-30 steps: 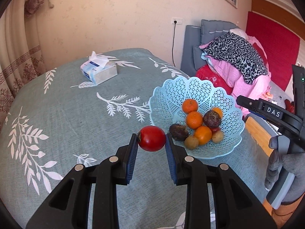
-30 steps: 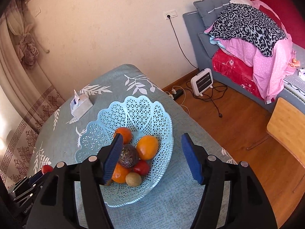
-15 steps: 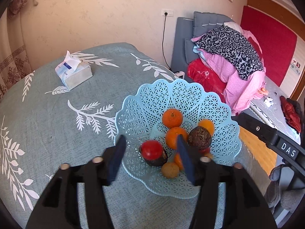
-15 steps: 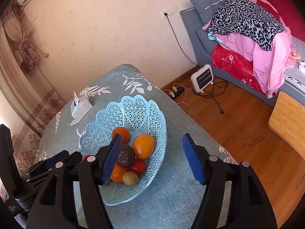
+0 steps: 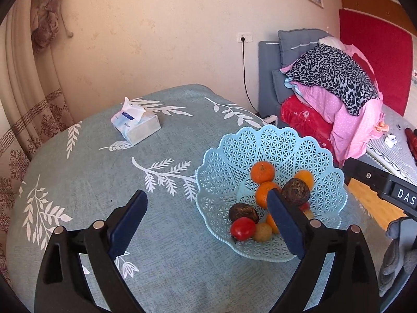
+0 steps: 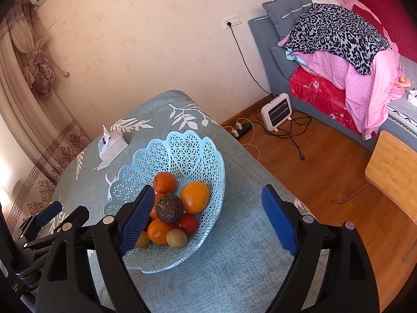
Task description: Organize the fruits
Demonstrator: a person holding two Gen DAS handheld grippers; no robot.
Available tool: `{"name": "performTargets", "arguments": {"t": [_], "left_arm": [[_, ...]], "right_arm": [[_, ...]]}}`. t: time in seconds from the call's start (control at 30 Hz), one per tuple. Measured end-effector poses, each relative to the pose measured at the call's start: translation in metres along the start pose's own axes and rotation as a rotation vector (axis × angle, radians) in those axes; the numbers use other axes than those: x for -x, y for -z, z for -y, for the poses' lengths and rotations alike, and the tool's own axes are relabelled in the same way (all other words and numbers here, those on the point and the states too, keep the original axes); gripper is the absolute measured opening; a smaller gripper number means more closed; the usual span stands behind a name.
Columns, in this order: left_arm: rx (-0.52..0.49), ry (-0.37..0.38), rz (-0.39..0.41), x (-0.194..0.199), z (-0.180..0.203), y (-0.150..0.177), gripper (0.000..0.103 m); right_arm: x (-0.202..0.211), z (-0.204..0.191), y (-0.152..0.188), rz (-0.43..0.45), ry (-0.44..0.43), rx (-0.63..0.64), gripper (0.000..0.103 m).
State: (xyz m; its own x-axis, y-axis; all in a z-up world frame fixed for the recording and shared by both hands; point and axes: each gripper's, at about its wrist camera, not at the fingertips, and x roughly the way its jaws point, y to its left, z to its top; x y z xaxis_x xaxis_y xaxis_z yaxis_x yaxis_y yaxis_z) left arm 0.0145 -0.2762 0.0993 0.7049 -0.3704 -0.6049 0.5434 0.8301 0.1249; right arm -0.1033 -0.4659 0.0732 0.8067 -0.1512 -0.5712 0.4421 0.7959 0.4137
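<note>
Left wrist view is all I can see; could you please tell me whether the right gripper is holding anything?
Observer: No, the right gripper is open and empty, hovering by the basket.
Operator: Thank you. What does the left gripper's right finger hide?
Observer: Another red fruit, below the dark fruit and beside a tan one.
Operator: Is anything else nearby?
Observer: A black power strip lies on the wooden floor.
</note>
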Motion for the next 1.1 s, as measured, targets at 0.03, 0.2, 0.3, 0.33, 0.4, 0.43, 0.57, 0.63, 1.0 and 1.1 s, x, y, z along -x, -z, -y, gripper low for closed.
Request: {"name": "performTargets", "arguments": {"t": [0.03, 0.2, 0.3, 0.33, 0.4, 0.43, 0.57, 0.63, 1.0, 1.1], "left_arm": [[-0.009, -0.02, 0.009, 0.002, 0.0, 0.002, 0.093], [-0.039, -0.118, 0.067, 0.016, -0.002, 0.011, 0.094], [-0.057, -0.188, 0.107, 0.025, -0.004, 0.015, 0.096], [-0.063, -0.207, 0.123, 0.028, -0.004, 0.016, 0.096], [-0.076, -0.236, 0.149, 0.034, -0.004, 0.018, 0.096], [-0.079, -0.245, 0.157, 0.037, -0.004, 0.018, 0.096], [-0.08, -0.244, 0.179, 0.047, -0.003, 0.02, 0.096], [-0.086, -0.248, 0.189, 0.051, -0.002, 0.021, 0.098], [-0.106, -0.285, 0.217, 0.061, 0.005, 0.028, 0.098], [-0.118, -0.318, 0.235, 0.062, 0.007, 0.03, 0.098]], "right_arm": [[0.0, -0.002, 0.002, 0.002, 0.006, 0.014, 0.089], [0.002, -0.014, 0.013, 0.007, 0.01, 0.092, 0.097], [0.007, -0.025, 0.021, 0.039, 0.037, 0.164, 0.097], [0.009, -0.028, 0.023, 0.051, 0.042, 0.184, 0.098], [0.012, -0.035, 0.027, 0.07, 0.047, 0.22, 0.099], [0.013, -0.039, 0.029, 0.078, 0.049, 0.237, 0.099], [0.017, -0.053, 0.04, 0.104, 0.062, 0.314, 0.1], [0.018, -0.059, 0.044, 0.119, 0.078, 0.353, 0.1], [0.031, -0.074, 0.054, 0.19, 0.079, 0.443, 0.1], [0.037, -0.079, 0.057, 0.22, 0.089, 0.474, 0.1]]}}
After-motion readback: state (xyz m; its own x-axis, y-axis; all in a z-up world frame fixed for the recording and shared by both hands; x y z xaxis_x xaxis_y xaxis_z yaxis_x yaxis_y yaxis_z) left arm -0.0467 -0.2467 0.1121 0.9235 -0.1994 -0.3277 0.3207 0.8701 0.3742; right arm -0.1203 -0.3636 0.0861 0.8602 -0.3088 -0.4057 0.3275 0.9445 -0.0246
